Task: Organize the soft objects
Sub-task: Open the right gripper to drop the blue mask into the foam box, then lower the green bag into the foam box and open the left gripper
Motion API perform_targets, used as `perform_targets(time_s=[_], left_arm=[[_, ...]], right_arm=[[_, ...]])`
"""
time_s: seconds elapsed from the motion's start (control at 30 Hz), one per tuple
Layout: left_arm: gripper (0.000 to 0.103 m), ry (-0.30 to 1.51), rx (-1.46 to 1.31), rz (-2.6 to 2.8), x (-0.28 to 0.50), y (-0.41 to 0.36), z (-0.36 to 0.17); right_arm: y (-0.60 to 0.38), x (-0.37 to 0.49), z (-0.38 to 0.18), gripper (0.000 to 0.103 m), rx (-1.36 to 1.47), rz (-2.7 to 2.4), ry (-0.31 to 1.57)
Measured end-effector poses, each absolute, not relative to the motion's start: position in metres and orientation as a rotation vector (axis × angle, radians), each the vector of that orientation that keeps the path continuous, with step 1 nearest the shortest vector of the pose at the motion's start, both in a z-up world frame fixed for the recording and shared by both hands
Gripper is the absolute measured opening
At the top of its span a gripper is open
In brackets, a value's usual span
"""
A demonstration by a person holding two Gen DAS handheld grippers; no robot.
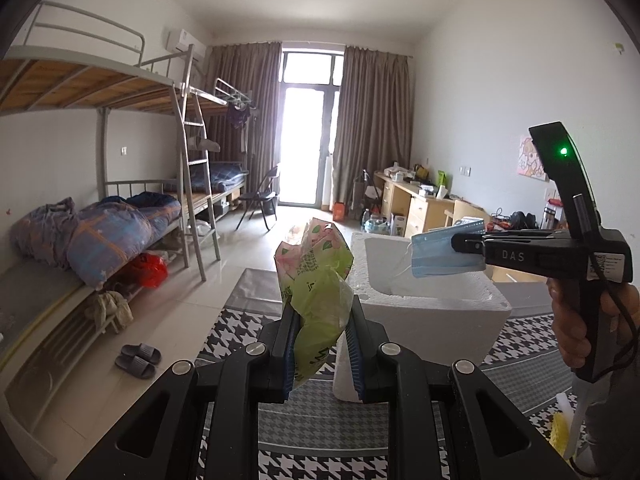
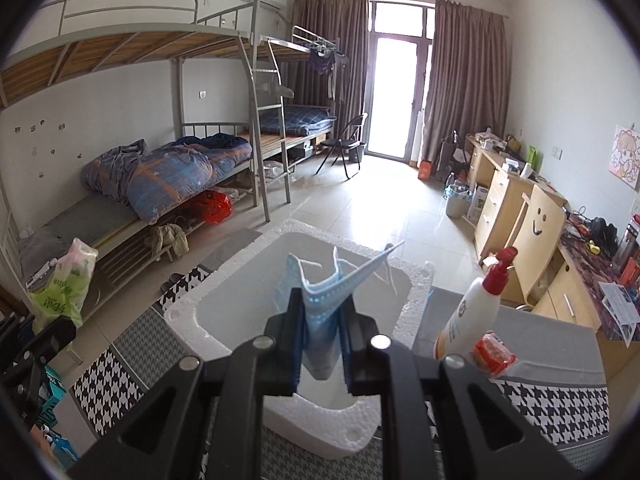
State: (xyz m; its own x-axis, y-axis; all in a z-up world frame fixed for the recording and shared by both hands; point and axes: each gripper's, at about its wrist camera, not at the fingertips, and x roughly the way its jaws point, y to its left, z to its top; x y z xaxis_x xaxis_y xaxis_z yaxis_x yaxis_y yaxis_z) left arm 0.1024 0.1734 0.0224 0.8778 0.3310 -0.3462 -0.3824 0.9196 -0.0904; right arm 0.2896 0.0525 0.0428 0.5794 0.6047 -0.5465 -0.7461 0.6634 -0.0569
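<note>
Blue mask (image 2: pixel 320 304) pinched in right tool (image 2: pixel 323 334), over foam box (image 2: pixel 188 308) opening | green tissue pack (image 1: pixel 316 280) clamped in left tool (image 1: pixel 320 344), beside box | lower first, release inside rim, avoid snagging ear loops.

Bunk bed (image 2: pixel 160 92) at left wall; folding chair (image 2: pixel 344 146) near balcony door; desk (image 2: pixel 508 196) right.

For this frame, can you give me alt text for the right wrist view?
The right gripper pinches a light blue pleated face mask above an open white foam box on a houndstooth cloth. A white red-capped pump bottle stands beside the box.
</note>
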Motion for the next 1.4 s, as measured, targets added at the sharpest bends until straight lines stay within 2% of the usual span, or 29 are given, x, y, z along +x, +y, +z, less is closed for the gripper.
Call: perform_targets(time_s=[0.43,0.47,0.53,0.63,1.4], left_arm=[[0.023,0.339,-0.151,0.338,0.116,0.176,0.027],[0.023,0.339,-0.150,0.338,0.117,0.176,0.027],[0.023,0.341,-0.147,0.336,0.119,0.176,0.027],[0.023,0.349,-0.147,0.334,0.125,0.178,0.027],[0.023,0.376,-0.107,0.231,0.169,0.157,0.036]], right_arm=[[0.074,0.303,0.028,0.020,-0.311,0.824,0.572],[0.075,0.304,0.027,0.023,-0.319,0.825,0.580],[0.078,0.308,0.024,0.050,-0.334,0.824,0.606],[0.076,0.309,0.025,0.066,-0.320,0.818,0.598],[0.010,0.302,0.046,0.069,-0.229,0.780,0.542]])
